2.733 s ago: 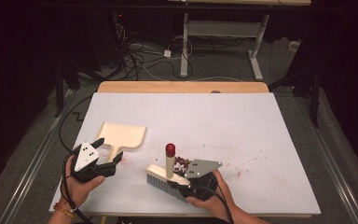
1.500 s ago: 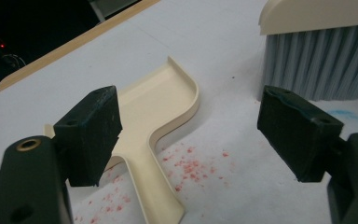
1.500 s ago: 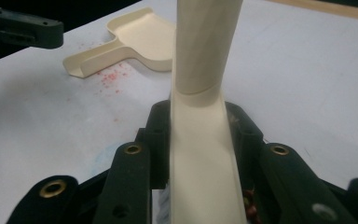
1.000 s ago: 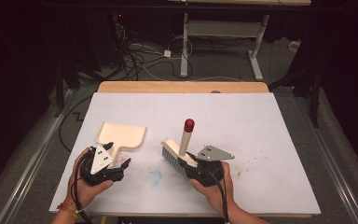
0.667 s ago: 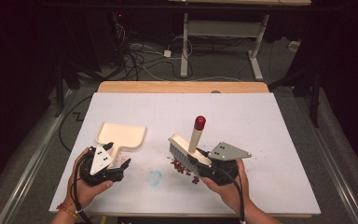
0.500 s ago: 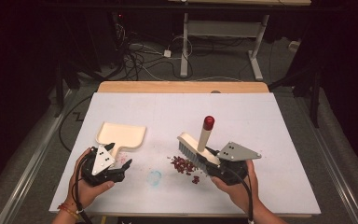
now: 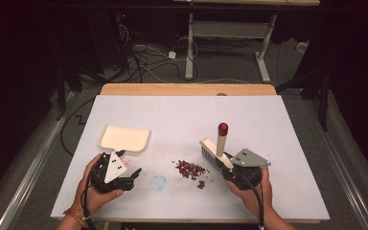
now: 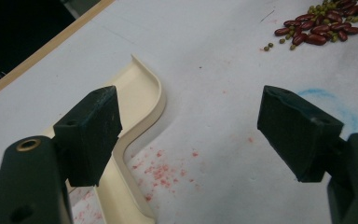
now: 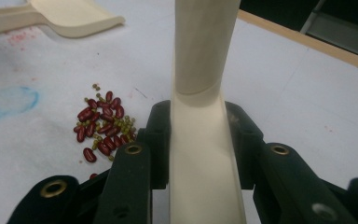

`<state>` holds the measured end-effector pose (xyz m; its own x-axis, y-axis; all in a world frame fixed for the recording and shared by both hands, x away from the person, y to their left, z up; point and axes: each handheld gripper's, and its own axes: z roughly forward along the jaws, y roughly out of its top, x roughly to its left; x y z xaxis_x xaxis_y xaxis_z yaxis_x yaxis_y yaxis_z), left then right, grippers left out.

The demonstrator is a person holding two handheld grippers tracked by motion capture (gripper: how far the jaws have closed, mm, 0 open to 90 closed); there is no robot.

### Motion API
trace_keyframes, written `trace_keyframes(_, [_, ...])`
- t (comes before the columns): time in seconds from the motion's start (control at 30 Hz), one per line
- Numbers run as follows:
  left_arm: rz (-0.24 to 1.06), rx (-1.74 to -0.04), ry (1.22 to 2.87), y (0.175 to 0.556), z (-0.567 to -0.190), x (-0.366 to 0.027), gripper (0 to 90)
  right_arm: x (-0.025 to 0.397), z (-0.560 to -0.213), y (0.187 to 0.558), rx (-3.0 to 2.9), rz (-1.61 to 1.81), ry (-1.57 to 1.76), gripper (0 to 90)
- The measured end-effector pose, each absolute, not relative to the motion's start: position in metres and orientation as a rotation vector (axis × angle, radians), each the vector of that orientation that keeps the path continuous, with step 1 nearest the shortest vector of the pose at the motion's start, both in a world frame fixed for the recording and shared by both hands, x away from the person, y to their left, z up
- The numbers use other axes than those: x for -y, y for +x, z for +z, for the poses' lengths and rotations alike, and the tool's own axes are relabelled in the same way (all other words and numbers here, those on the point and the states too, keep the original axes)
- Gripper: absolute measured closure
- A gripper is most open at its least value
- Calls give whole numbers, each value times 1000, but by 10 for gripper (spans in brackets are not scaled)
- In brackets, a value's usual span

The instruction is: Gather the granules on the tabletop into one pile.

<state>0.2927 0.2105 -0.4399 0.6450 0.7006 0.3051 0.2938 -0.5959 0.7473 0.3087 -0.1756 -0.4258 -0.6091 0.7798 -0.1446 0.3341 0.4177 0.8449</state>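
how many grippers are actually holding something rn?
1. The right gripper is shut on the brush handle, right of the bean pile. The left gripper is open, beside the dustpan.

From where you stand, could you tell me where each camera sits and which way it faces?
High view: above the person's side, facing forward and down on the table; both hands, left tongs, right tongs.
Left gripper view: rides the left tongs, facing the dustpan and beans; its jaws stand open.
Right gripper view: rides the right tongs, shut on the brush handle.
Shared: all three show the dustpan and beans.
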Motion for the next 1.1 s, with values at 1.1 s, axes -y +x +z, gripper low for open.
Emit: trace_keyframes(1.1, [786, -774, 2190, 293, -439, -212, 208, 165, -411, 296, -2320, 1509, 519, 672])
